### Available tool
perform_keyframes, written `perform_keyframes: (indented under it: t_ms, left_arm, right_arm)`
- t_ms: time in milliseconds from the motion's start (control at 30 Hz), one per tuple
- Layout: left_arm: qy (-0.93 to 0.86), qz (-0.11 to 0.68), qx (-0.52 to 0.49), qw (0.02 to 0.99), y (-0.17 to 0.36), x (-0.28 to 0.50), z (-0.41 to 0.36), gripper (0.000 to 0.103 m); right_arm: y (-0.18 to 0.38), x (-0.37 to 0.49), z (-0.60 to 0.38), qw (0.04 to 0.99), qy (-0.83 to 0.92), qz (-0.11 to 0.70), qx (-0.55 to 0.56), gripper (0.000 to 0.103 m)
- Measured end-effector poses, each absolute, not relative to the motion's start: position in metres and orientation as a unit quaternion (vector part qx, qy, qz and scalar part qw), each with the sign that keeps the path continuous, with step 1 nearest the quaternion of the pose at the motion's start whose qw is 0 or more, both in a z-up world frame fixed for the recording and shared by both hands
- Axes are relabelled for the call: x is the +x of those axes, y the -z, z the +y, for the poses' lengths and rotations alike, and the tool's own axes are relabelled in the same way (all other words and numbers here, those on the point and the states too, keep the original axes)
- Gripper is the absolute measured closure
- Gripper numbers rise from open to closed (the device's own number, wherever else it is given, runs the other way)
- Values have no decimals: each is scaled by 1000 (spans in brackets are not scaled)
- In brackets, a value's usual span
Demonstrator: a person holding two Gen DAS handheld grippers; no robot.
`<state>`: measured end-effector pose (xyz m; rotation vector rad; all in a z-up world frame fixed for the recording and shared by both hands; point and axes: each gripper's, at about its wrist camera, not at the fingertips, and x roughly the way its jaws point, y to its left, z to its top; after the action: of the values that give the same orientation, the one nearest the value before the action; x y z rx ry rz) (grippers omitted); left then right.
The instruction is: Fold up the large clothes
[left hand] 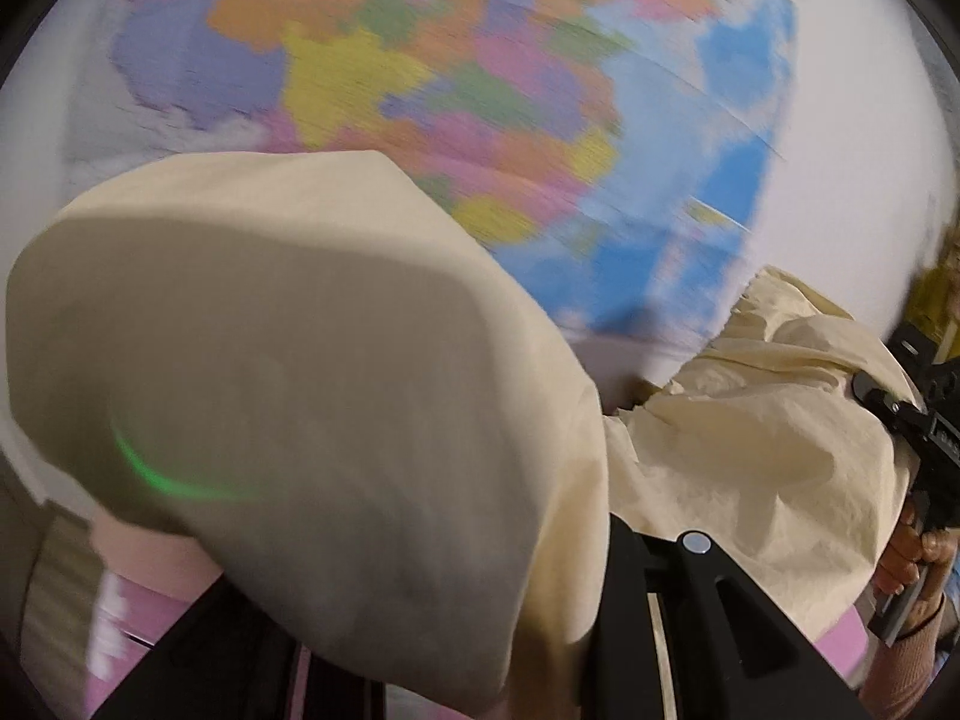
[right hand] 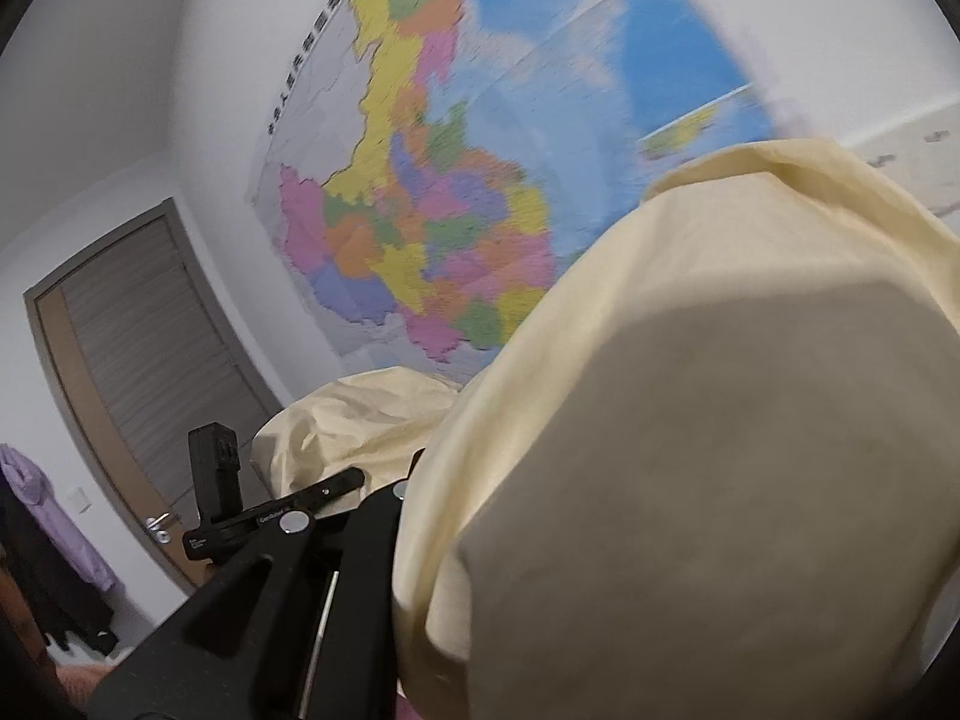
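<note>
A large cream garment (left hand: 288,360) is lifted in the air and drapes over both grippers, hiding their fingertips. In the left wrist view it covers the left gripper's fingers; only the black frame (left hand: 690,618) shows. The garment stretches right to the right gripper (left hand: 912,420), held in a hand. In the right wrist view the same cream garment (right hand: 690,450) covers the right gripper's fingers, and the left gripper (right hand: 252,516) shows at lower left with cloth bunched beside it. Both views point up at the wall.
A big coloured map (right hand: 432,210) hangs on the white wall. A grey door (right hand: 138,372) with a handle stands at left. Purple and dark clothes (right hand: 42,510) hang at far left. A pink surface (left hand: 120,612) shows below.
</note>
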<state>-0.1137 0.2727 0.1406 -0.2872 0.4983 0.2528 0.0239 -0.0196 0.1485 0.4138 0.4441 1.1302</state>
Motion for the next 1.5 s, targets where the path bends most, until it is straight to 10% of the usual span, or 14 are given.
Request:
perform_keyframes:
  t_ms: [633, 867, 1033, 1267, 1500]
  left_arm:
    - [-332, 231, -120, 907, -160, -112, 459, 84]
    - [-413, 225, -130, 873, -112, -107, 537, 84]
    - [-449, 317, -186, 814, 3, -112, 583, 80]
    - [-420, 315, -283, 802, 41, -148, 604, 59]
    - [-411, 320, -279, 807, 34, -146, 616, 68]
  right_arm:
    - [-145, 73, 190, 744, -615, 202, 165, 92]
    - [-63, 58, 262, 749, -609, 246, 87, 92]
    - [22, 61, 267, 706, -593, 378, 84, 73]
    - [3, 51, 212, 686, -618, 380, 55, 46]
    - [8, 78, 137, 727, -546, 406, 94, 50]
